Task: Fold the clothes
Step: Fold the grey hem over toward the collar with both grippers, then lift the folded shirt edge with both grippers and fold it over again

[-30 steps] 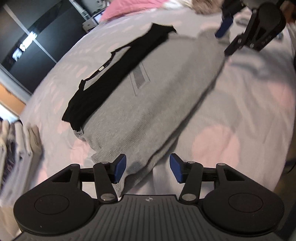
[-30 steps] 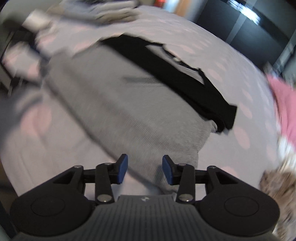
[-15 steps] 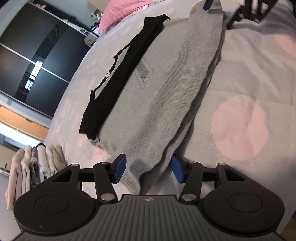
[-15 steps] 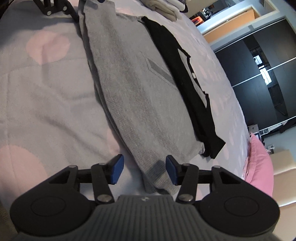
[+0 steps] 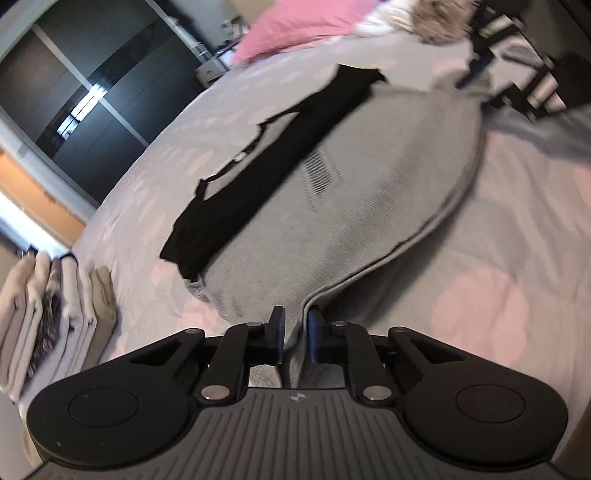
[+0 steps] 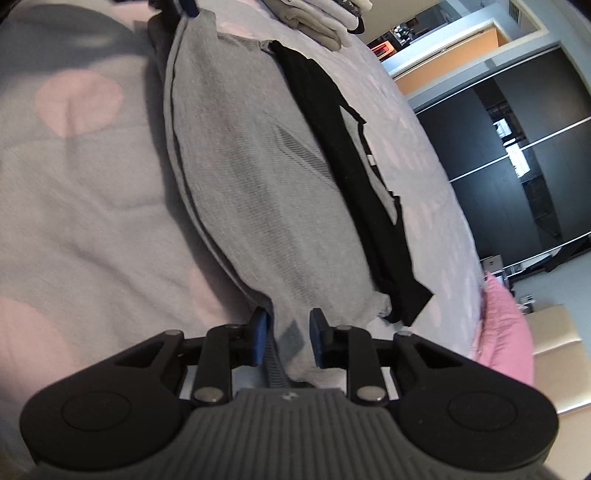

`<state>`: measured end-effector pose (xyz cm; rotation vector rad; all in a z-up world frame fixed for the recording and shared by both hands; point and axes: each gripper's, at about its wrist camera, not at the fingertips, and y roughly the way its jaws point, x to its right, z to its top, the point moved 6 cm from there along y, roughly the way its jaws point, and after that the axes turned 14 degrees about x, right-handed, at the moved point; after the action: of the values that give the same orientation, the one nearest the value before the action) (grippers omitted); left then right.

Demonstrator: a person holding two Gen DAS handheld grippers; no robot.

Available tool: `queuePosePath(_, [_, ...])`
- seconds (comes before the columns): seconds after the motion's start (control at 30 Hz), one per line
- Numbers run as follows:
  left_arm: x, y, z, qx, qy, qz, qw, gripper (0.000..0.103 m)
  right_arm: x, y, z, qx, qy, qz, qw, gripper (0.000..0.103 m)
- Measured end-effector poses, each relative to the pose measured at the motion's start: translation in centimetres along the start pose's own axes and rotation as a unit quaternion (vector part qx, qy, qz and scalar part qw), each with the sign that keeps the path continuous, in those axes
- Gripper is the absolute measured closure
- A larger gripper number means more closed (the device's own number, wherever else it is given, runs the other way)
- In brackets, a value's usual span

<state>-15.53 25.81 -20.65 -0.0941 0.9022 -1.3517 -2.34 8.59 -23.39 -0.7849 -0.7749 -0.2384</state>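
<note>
A grey knit top [image 5: 362, 206] with a black band [image 5: 258, 173] along its far side lies folded lengthwise on the bed. My left gripper [image 5: 295, 332] is at its near end, jaws closing and pinched on a raised ridge of the grey fabric. In the right wrist view the same top [image 6: 251, 177] runs away from my right gripper [image 6: 286, 334] at the opposite end. Its jaws are closing, the grey corner lies between them, and the pads [image 6: 258, 332] still stand apart. Each gripper shows blurred at the far end of the other's view.
The bed cover [image 5: 498, 295] is grey with pink dots. A stack of folded clothes [image 5: 55, 314] sits at the bed's edge, seen again as the stack [image 6: 321, 26]. A pink pillow [image 5: 295, 26] and dark wardrobe doors [image 6: 517, 147] lie beyond.
Both sets of jaws have narrowed. The left went from wide astride the top's end to pinching it; the right drew in around the opposite corner and rolled.
</note>
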Motion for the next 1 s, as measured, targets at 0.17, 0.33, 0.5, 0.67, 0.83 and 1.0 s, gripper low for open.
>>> queuePosePath(0.17, [-0.6, 0.4, -0.9, -0.021, -0.008, 0.01, 0.9997, 0.093, 0.8, 0.0, -0.4, -0.011, 0.004, -0.008, 1.0, 0.076])
queuePosePath(0.33, [0.4, 0.7, -1.7, -0.033, 0.022, 0.006, 0.9992, 0.092, 1.6, -0.2, -0.9, -0.026, 0.012, -0.02, 0.999, 0.076])
queuePosePath(0.5, [0.9, 1.0, -2.4, -0.042, 0.049, 0.009, 0.9979, 0.087, 1.6, 0.3, -2.4, -0.064, -0.008, -0.025, 0.998, 0.075])
queuePosePath(0.67, [0.9, 1.1, -2.5, -0.039, 0.06, 0.012, 0.9974, 0.084, 0.5, 0.1, -3.0, -0.063, -0.063, -0.03, 0.996, 0.059])
queuePosePath(0.83, [1.0, 1.1, -2.6, -0.035, 0.073, 0.015, 0.9966, 0.084, -1.3, 0.0, -3.3, -0.053, -0.154, -0.034, 0.986, 0.057])
queuePosePath(1.0, [0.7, 1.0, -2.4, -0.031, 0.066, 0.014, 0.9972, 0.084, -1.8, -0.1, -2.7, -0.026, -0.182, -0.044, 0.982, 0.073])
